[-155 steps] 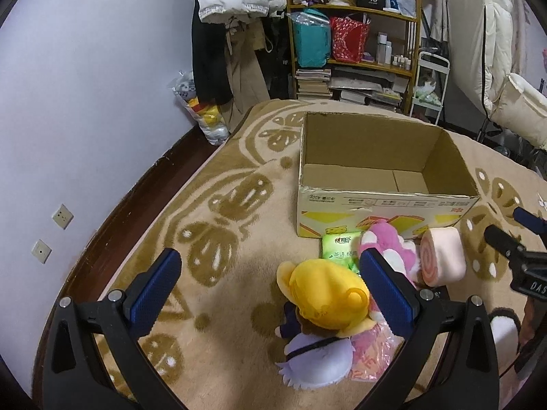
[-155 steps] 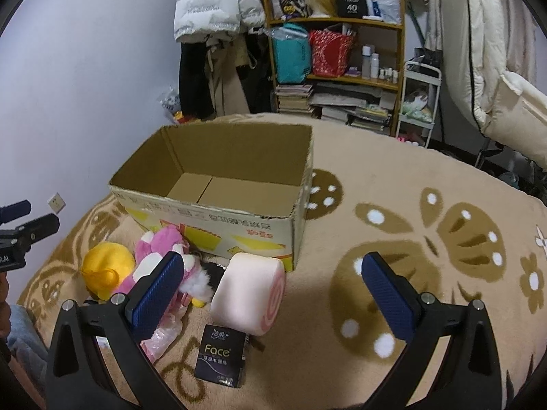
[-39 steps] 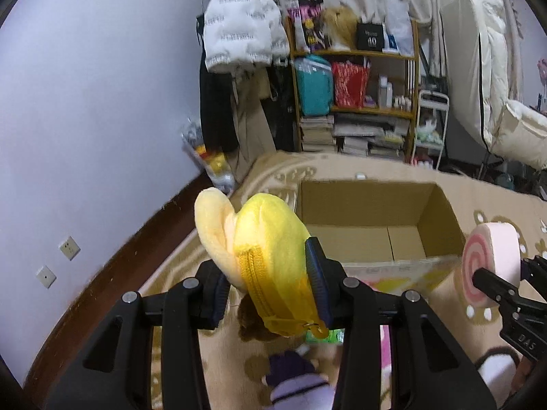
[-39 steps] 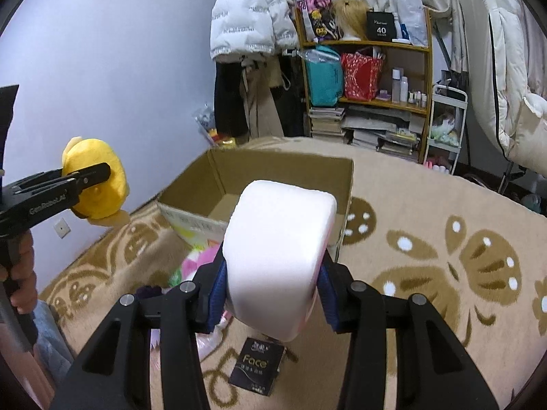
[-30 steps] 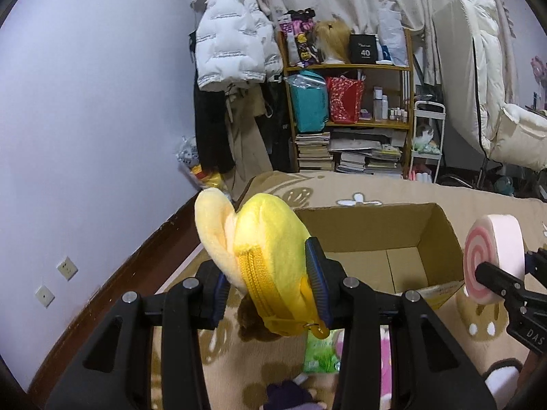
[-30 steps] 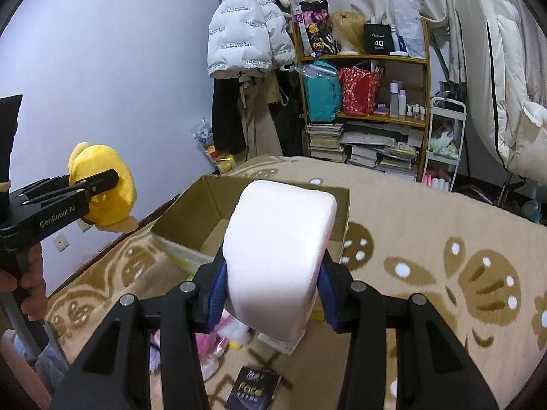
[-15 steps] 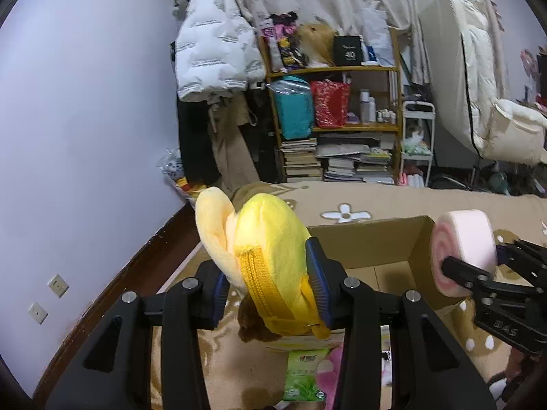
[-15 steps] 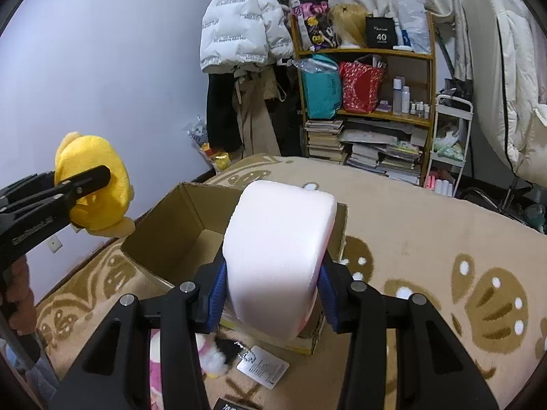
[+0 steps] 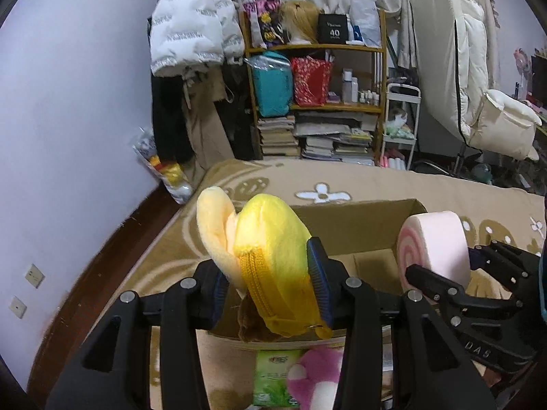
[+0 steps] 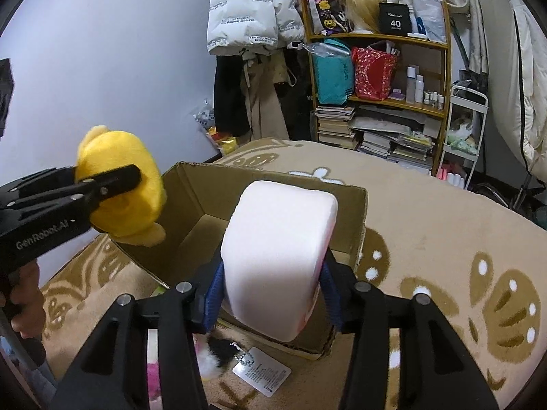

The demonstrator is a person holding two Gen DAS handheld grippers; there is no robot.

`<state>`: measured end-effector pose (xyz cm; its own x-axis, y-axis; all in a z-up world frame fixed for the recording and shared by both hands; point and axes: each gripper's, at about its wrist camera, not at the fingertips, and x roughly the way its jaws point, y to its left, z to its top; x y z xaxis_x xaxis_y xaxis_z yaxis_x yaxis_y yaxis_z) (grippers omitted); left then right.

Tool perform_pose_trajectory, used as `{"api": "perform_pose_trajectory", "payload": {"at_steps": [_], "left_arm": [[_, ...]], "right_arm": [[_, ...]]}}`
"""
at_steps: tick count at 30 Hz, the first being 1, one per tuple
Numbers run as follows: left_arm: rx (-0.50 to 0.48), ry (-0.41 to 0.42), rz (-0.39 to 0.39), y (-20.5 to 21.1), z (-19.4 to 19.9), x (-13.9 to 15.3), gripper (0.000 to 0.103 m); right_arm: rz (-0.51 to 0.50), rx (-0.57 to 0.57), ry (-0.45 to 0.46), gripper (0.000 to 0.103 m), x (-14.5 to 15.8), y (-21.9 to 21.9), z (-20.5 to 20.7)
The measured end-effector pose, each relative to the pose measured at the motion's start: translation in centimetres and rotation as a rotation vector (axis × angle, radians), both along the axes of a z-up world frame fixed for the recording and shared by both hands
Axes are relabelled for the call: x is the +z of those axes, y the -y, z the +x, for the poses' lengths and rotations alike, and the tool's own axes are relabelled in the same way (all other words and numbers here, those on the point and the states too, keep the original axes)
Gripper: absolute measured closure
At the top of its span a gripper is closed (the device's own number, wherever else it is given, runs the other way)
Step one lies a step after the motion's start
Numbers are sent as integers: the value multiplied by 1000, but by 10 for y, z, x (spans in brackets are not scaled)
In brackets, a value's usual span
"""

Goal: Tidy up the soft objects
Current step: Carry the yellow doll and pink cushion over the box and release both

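Observation:
My left gripper (image 9: 268, 278) has a yellow zippered plush (image 9: 270, 256) between its pads, which still press on it while the jaws are opening. It hangs over the near left corner of the open cardboard box (image 9: 359, 225). My right gripper (image 10: 271, 290) holds a pink swiss-roll cushion (image 10: 277, 249) over the box's (image 10: 205, 191) near right part. Its jaws are opening too, and the pads still touch the roll. The right wrist view shows the yellow plush (image 10: 119, 198) at the left. In the left wrist view, the roll (image 9: 434, 249) is at the right.
A pink plush (image 9: 314, 376) and a green tissue pack (image 9: 273, 379) lie on the carpet in front of the box, with a white tag (image 10: 261, 374). Behind stand a crowded shelf (image 9: 318, 102), hanging coats (image 9: 191, 24) and a white chair (image 9: 495, 119). The wall is on the left.
Both grippers have come forward and down with their loads, from in front of the box to over its open top. The box now looks nearer in both views.

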<state>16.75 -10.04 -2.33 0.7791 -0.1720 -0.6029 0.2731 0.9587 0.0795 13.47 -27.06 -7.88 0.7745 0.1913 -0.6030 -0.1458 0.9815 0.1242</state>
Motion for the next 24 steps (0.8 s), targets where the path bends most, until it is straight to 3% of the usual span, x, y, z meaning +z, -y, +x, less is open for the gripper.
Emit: {"api": "perform_pose_trajectory", "payload": {"at_steps": [4,8,11,13,17,19,24], "left_arm": [[-14,-37,-8,4,7,-12,47],[10,-40,34,6,7,-18,31],[28,-38,47,4,5,-17,20],[42,-37,58,1,4,-15,16],[105,-33,82,-9,1,-10,6],[135,-29,75,-16,-2,-6,4],[160,-34,71,-30,-16,5,2]], "right_arm": [[-9,2,-27,47,-8,-3,3],[-6,-1,-43,42,-11,-1,6],[-12,-24,-29,26,-9,2,5],[4,-34,-16,12,-5,5,2],[24,-47,-8,9,2,7,-3],[39,-57,-5,1,5,9,-7],[47,-63,12,0,17,6,-25]]}}
